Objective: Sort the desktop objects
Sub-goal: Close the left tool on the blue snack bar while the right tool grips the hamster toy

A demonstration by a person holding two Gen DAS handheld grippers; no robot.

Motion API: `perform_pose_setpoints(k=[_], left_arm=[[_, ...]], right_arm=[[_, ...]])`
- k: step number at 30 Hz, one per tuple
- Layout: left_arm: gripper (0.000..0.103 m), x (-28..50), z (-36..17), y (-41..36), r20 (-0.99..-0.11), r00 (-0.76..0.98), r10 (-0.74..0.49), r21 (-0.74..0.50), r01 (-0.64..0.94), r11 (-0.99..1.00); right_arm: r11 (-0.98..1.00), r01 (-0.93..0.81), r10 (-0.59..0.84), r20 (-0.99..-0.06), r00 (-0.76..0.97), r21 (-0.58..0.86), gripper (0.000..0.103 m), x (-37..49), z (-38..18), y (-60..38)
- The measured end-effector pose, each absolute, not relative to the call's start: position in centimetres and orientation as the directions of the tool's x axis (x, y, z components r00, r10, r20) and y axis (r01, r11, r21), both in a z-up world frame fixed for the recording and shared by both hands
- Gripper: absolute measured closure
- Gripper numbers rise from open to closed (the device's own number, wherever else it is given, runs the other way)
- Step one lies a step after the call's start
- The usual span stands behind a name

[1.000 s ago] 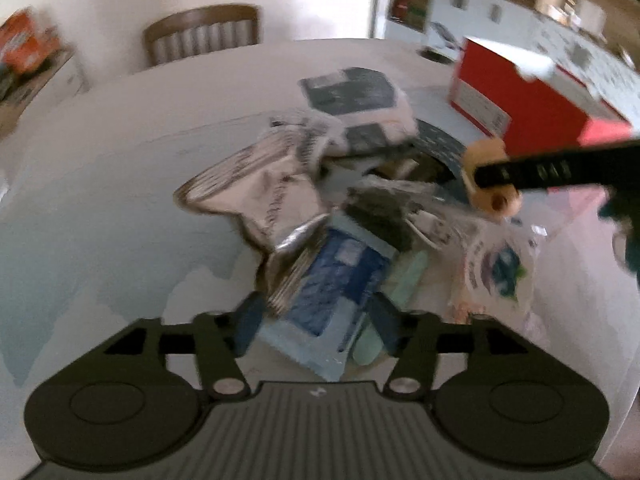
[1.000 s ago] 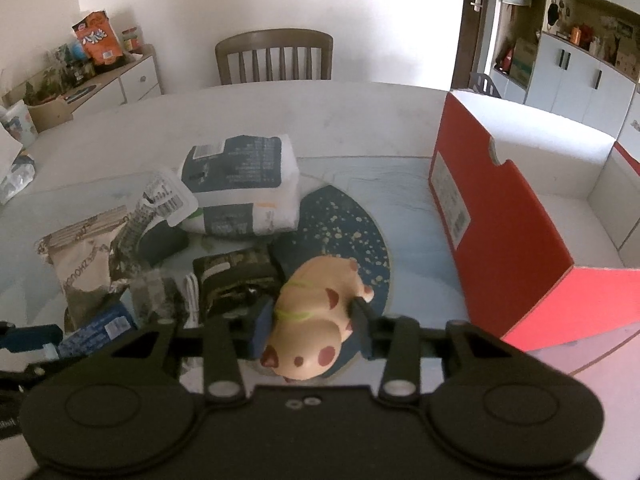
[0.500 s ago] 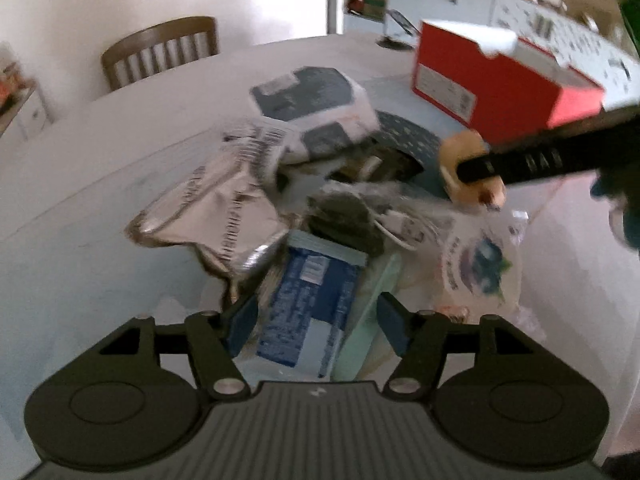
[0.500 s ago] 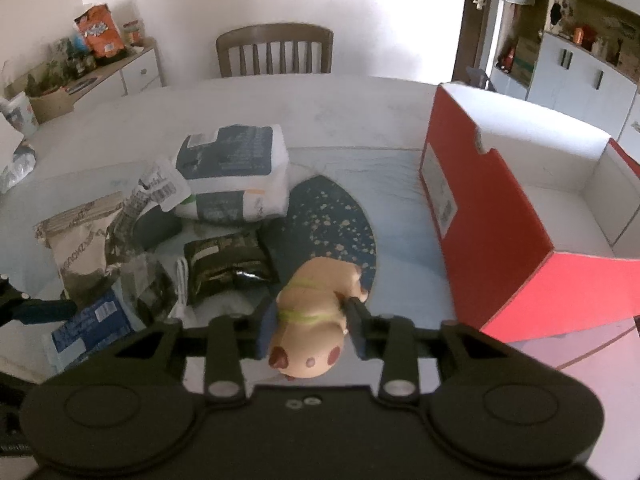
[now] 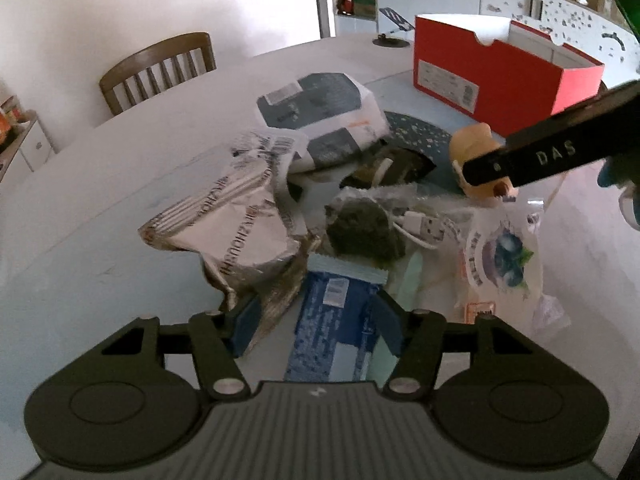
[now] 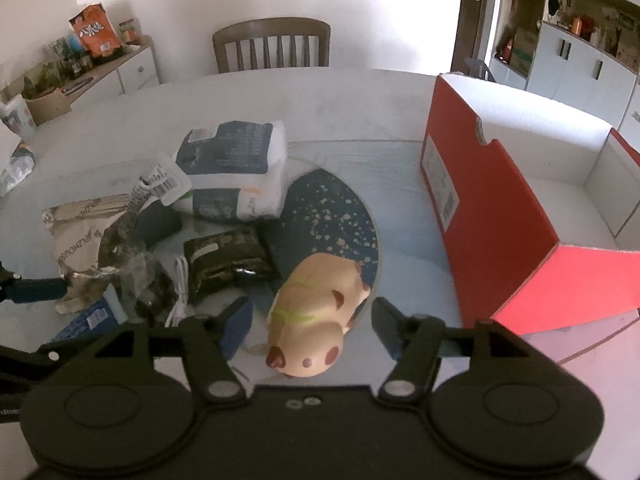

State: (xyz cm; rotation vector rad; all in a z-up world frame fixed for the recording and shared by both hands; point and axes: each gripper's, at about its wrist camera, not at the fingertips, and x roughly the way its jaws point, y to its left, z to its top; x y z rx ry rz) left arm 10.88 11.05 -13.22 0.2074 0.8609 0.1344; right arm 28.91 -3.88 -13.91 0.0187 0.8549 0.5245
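Note:
A tan toy pig [image 6: 316, 312] lies on the edge of a dark blue speckled mat [image 6: 332, 216], between the fingers of my right gripper [image 6: 310, 320]. Its jaws are opening and both pads stand clear of the toy. The left wrist view shows the toy pig [image 5: 472, 144] behind a right fingertip [image 5: 520, 160]. My left gripper [image 5: 316, 324] hovers low over a blue snack packet [image 5: 336, 320] in the pile, its jaws closing around the packet without a visible squeeze. A red open box [image 6: 492, 208] stands to the right of the mat.
The pile holds a silver foil bag [image 5: 232, 232], a white and navy pack [image 6: 236, 168], a dark packet [image 6: 228, 256], a blueberry-print bag [image 5: 500, 252] and a white cable [image 5: 420, 224]. A wooden chair [image 6: 272, 44] stands at the far side of the table [image 6: 360, 96].
My right gripper's jaws have spread off the toy pig, which now rests free between them. The left gripper rolled a little and its jaws narrowed slightly over the blue packet.

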Motion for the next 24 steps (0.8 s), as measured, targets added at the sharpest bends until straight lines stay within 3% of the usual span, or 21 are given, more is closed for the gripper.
perform_pose_setpoints(k=[10, 14, 24], left_arm=[[0.056, 10.5, -14.1, 11.1, -0.742, 0.643, 0.189, 0.201, -0.056, 0.978], [0.067, 10.4, -14.1, 10.6, -0.736, 0.651, 0.185, 0.198, -0.054, 0.979], [0.068, 10.1, -13.6, 10.7, -0.723, 0.662, 0.199, 0.172, -0.107, 0.979]], right_arm=[[0.882, -0.423, 0.426, -0.739, 0.521, 0.211, 0.037, 29.6, -14.8, -3.0], [0.884, -0.417, 0.42, -0.752, 0.509, 0.212, 0.048, 29.8, -15.2, -2.8], [0.88, -0.436, 0.425, -0.729, 0.537, 0.191, 0.057, 29.2, -13.9, -3.2]])
